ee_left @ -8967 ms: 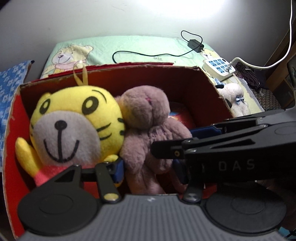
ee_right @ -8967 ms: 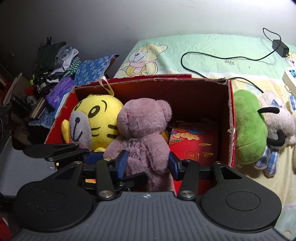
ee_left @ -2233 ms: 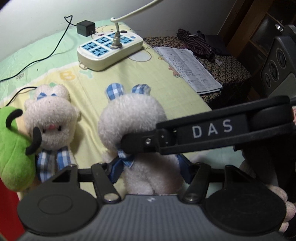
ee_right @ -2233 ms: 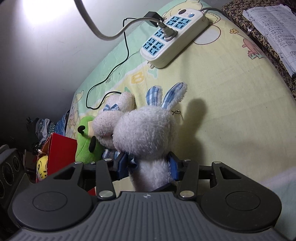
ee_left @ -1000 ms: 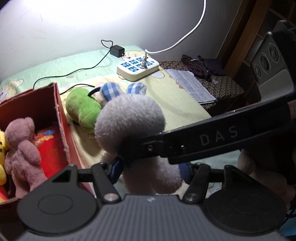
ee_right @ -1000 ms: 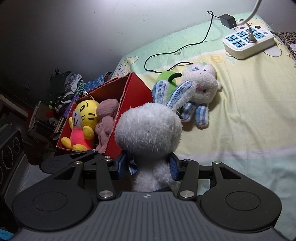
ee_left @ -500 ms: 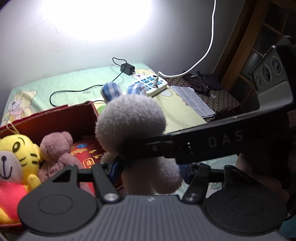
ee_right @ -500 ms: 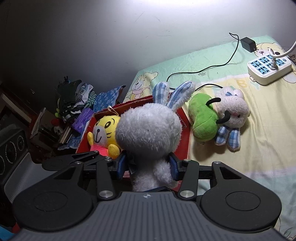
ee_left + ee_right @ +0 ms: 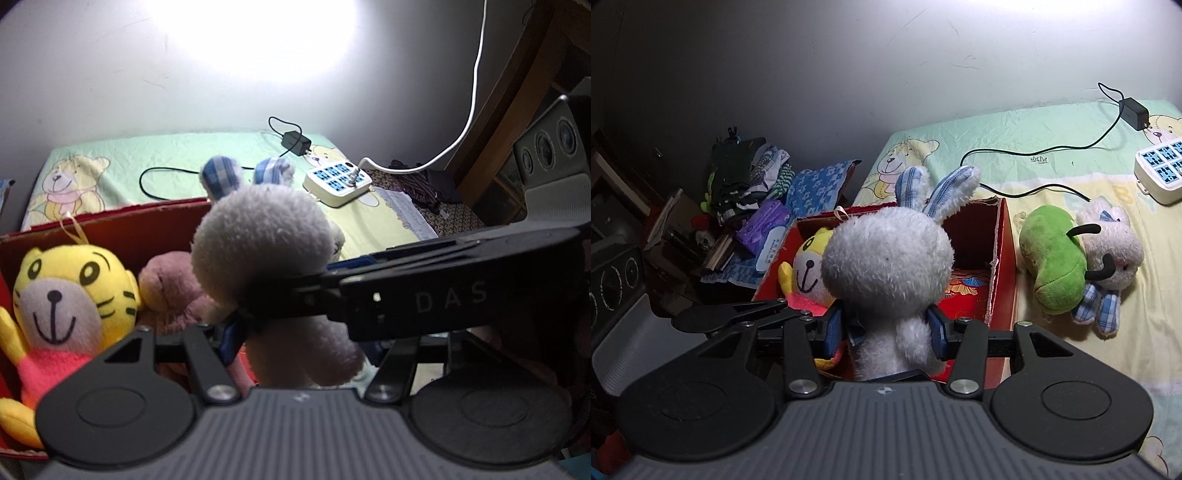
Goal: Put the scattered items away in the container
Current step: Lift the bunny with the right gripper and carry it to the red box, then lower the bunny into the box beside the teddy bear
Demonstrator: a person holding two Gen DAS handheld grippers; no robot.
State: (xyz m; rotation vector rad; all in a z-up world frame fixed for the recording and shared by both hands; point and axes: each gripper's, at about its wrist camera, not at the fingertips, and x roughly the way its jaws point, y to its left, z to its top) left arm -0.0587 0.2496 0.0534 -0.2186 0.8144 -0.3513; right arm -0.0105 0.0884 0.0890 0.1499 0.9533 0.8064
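above the red box (image 9: 1001, 266), at 12 o'clock from both cameras, the white rabbit (image 9: 886, 266) has been carried over from the bed (image 9: 1071, 147); only lowering remains. both the right claw (image 9: 884, 330) and left claw (image 9: 303, 332) are clamped on its fluffy body, checked blue ears upright.

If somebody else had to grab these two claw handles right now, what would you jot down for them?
Right gripper: shut on the white plush rabbit with blue checked ears, held above the red cardboard box.
Left gripper: also on the rabbit's body; grip unclear.
Done: yellow plush tiger and mauve plush teddy bear are in the box.
Left: drop the rabbit in, then fetch the green plush toy and second white rabbit from the bed.
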